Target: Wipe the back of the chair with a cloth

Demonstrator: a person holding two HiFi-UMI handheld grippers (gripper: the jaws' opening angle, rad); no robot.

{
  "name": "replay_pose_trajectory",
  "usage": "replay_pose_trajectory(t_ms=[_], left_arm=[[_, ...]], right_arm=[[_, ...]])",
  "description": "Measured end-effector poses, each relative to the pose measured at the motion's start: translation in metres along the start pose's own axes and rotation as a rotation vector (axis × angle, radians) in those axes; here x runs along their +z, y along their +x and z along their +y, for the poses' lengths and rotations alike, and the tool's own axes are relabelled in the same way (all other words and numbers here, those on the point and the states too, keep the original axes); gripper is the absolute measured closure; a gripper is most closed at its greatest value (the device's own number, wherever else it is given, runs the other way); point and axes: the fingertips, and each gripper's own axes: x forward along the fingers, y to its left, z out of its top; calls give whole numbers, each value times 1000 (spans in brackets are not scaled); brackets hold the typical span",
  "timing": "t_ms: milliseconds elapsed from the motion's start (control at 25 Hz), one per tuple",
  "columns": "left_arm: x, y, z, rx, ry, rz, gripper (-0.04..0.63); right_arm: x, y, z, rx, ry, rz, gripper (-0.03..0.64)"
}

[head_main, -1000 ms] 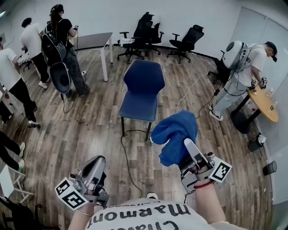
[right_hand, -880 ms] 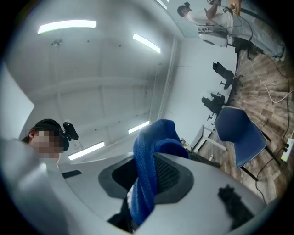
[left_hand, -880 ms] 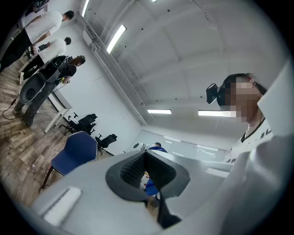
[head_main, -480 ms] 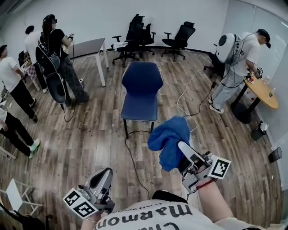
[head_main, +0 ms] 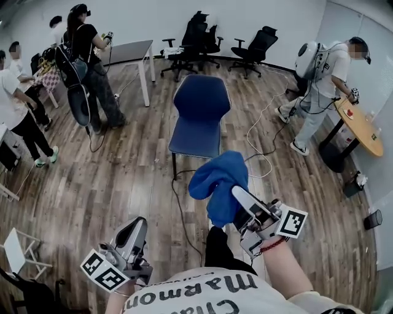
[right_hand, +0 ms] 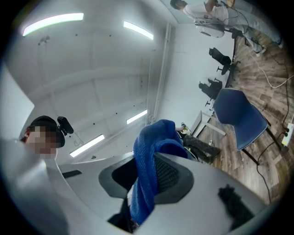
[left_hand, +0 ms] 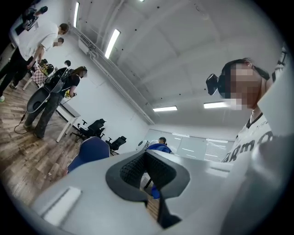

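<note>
Two grippers: cloth (head_main: 216, 179) pinched between right gripper (head_main: 237, 194) jaws, chair (head_main: 201, 105) well beyond them; left gripper (head_main: 137, 225) jaws pressed together.

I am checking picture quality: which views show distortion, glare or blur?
Head view: strong fisheye bending of the walls, the chair sharp. Left gripper view: bright ceiling lights, dark rounded corners. Right gripper view: same dark corners, the cloth near the lens.
</note>
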Motion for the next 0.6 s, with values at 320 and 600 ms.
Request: replay_pose_trajectory(t_ms=[320,600], left_arm=[[-3,31,28,53,-13,1,588],[9,91,61,74,1,-2,588]], right_arm=[[28,19,-53,14,47,10,523],[67,60,-99,56,60,44,523]])
